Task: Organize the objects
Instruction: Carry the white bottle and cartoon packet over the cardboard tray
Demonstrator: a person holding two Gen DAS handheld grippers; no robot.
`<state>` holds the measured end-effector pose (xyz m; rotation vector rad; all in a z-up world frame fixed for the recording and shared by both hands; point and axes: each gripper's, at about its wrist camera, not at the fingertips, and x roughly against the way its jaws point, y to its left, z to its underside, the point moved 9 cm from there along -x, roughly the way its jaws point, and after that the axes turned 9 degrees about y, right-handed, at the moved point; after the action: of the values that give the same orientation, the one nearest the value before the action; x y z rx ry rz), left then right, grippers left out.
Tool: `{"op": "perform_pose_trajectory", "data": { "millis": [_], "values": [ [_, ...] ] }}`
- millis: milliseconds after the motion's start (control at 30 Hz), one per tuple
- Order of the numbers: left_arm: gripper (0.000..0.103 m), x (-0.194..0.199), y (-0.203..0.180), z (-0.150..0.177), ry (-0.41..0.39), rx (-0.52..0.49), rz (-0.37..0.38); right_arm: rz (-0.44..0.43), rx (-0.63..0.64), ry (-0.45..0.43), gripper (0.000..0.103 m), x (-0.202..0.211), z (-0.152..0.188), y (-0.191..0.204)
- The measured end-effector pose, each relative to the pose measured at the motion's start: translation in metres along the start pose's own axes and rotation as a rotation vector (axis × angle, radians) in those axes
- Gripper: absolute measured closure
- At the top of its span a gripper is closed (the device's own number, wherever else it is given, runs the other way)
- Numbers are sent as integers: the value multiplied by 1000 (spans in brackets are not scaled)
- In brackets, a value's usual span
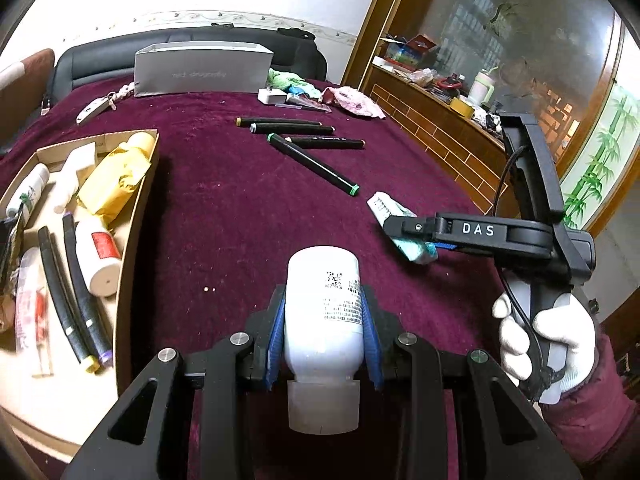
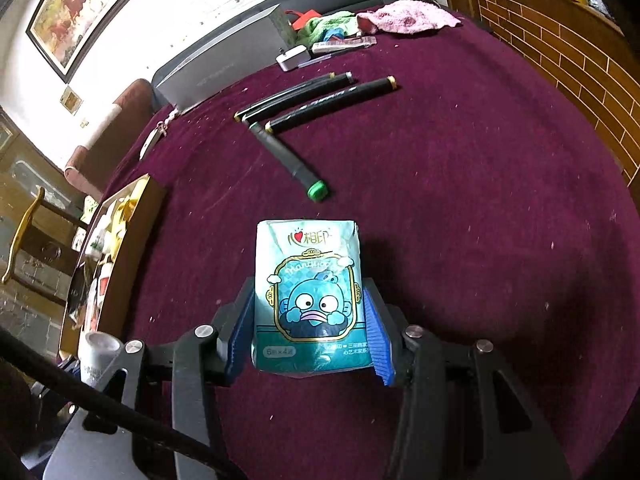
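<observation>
A: Left gripper [image 1: 324,334] — jaws drawn in, blue pads [image 1: 276,340] pressed on both sides of a white bottle [image 1: 324,320]. Cap toward the camera, base pointing away. Held above the maroon tablecloth [image 1: 240,240]

B: Right gripper [image 2: 310,330]?

A: Clamped likewise, on a teal tissue pack [image 2: 310,292] with a cartoon fish face printed on it. Pads against its left and right edges. From the left wrist view the same pack [image 1: 400,222] pokes out past the right gripper's fingers, and a white-gloved hand [image 1: 548,344] grips the handle

B: Count of loose items beyond?

A: Four black markers [image 2: 312,100] on the cloth. One green-capped marker [image 2: 288,160] lies nearest, angled across; three sit roughly parallel behind it, its far end touching or overlapping that group

B: The box?

A: Cardboard tray [image 1: 138,208] at the left. Inside: two black markers [image 1: 80,292] side by side, at least three white bottles, a yellow packet [image 1: 116,176], other wrapped bits I cannot make out

B: Farthest?

A: One grey carton [image 1: 204,68] standing at the table's far edge, a white charger [image 1: 272,96], pink cloth [image 1: 356,100] and green cloth near it
</observation>
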<state>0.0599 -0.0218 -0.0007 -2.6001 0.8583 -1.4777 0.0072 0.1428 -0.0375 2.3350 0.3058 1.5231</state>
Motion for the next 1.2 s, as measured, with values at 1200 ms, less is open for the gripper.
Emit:
{"op": "perform_pose_trajectory", "data": {
  "millis": [1200],
  "values": [
    [74, 83, 97, 25, -158, 170, -89, -183, 202, 75, 55, -8, 45, 153]
  ]
}}
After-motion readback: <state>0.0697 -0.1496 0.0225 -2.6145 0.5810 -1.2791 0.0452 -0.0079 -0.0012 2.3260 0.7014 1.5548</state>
